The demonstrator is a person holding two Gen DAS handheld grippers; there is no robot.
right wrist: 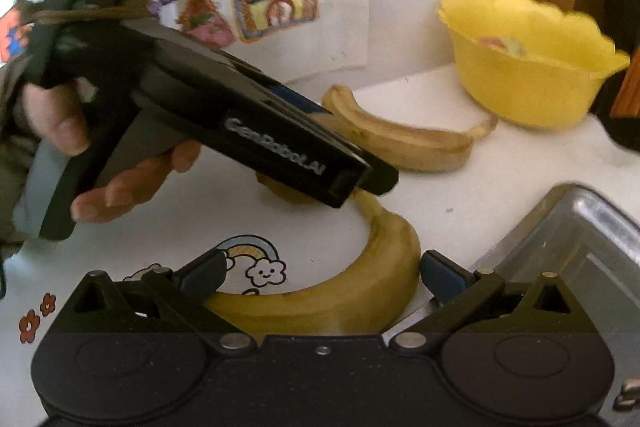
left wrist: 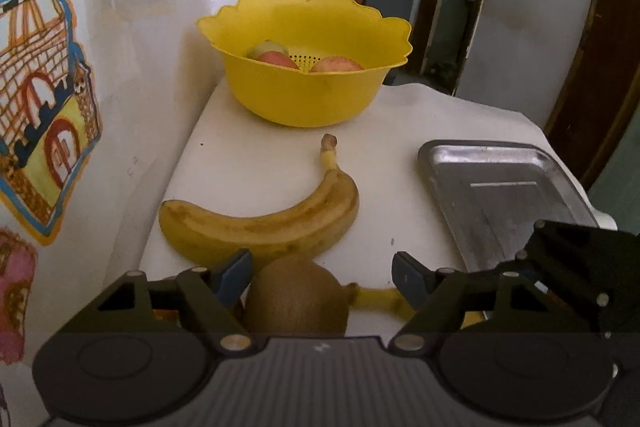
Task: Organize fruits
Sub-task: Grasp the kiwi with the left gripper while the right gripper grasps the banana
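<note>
From the left wrist, the left tool (left wrist: 322, 277) stands spread wide around a kiwi (left wrist: 296, 297), not gripping it; a banana (left wrist: 260, 227) lies beyond on the white table (left wrist: 248, 163), the yellow bowl (left wrist: 304, 87) of fruit farther back. From the right wrist, the right tool (right wrist: 320, 277) gapes released over a second banana (right wrist: 340, 291), beside a metal tray (right wrist: 580, 247).

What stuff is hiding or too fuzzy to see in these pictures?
- Left wrist view: the fruit in the yellow bowl is mostly hidden by the bowl's wall.
- Left wrist view: the kiwi's lower part is hidden behind the left hand-held gripper.
- Right wrist view: the near banana's lower side is hidden by the right hand-held gripper.
- Right wrist view: the bowl's contents are blurred.
</note>
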